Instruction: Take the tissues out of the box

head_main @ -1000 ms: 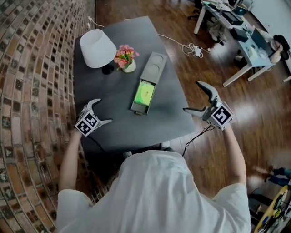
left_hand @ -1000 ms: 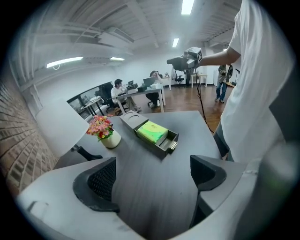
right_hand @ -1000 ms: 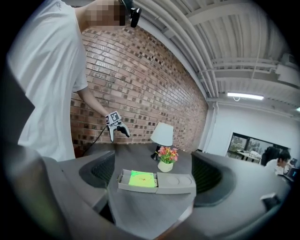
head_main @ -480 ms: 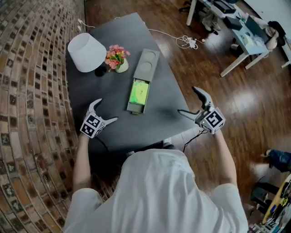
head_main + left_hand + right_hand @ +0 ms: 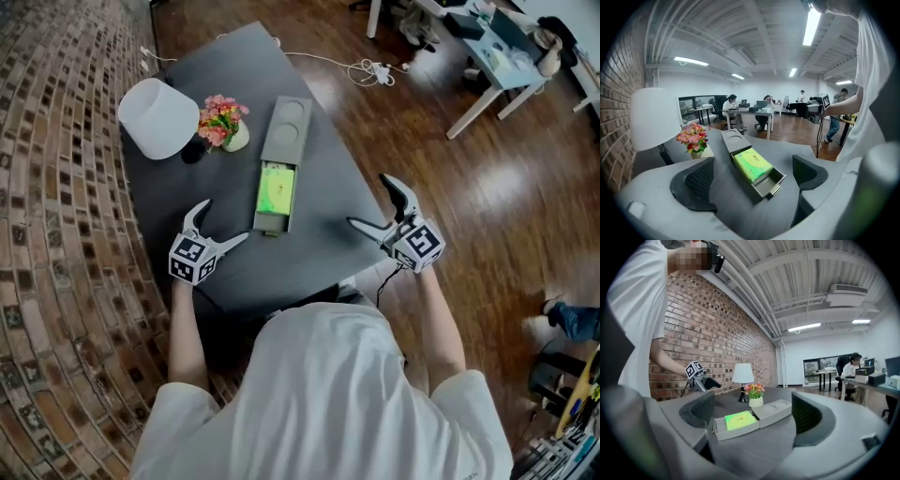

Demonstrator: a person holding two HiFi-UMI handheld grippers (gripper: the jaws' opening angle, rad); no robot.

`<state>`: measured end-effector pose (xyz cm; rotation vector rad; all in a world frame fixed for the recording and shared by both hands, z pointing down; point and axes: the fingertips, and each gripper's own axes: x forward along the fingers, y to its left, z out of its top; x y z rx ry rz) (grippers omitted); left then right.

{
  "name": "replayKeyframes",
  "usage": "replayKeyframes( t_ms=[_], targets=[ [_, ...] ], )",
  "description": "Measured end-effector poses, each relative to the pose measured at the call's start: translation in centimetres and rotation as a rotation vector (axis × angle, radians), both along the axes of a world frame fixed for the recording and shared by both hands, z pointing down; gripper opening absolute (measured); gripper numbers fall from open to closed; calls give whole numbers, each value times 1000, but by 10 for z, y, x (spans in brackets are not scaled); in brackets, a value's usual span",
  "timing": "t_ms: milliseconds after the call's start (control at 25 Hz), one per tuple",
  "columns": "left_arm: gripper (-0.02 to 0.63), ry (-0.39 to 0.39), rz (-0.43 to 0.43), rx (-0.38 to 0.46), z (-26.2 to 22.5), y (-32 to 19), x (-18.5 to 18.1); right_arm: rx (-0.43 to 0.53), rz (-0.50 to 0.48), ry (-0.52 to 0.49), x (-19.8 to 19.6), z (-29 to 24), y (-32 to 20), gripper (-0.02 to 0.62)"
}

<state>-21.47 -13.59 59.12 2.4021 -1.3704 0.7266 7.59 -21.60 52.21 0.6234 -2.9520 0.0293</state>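
A long grey box [image 5: 284, 141] lies on the dark table [image 5: 319, 239], its drawer pulled out toward me. In the drawer lies a green tissue pack [image 5: 276, 187], which also shows as the tissue pack [image 5: 752, 164] and tissue pack [image 5: 735, 420]. My left gripper [image 5: 225, 220] hovers over the table's near left part, apart from the drawer. Its jaws are opening with nothing between them. My right gripper [image 5: 367, 200] stands open at the table's right edge, to the right of the drawer, holding nothing.
A white lamp [image 5: 157, 117] and a small vase of flowers [image 5: 221, 122] stand at the back left of the table. A brick wall [image 5: 56, 234] runs along the left. A cable [image 5: 366, 67] lies on the wooden floor, with office desks [image 5: 497, 42] beyond.
Both grippers have drawn in toward the table and the drawer. The left jaws stand wider than before. The box and tissue pack have not moved.
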Motion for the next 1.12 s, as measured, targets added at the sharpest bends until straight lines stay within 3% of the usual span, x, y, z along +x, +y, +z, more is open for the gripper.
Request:
replayKeyframes(
  t_ms=[360,640,920,1120],
  targets=[
    [547,81,40,-2,8,-29,26,-72,158,-158,14,-9,-8,506],
    [600,15,186,-67,19,-51,44,-91,162,-124,13,4,7,506],
    [601,-233,413,-125,35,-71,49,-104,176,-82,18,17,23,506],
    [601,-500,599,-214,66,-77,44,-99,189,-58,25,21,27,506]
  ],
)
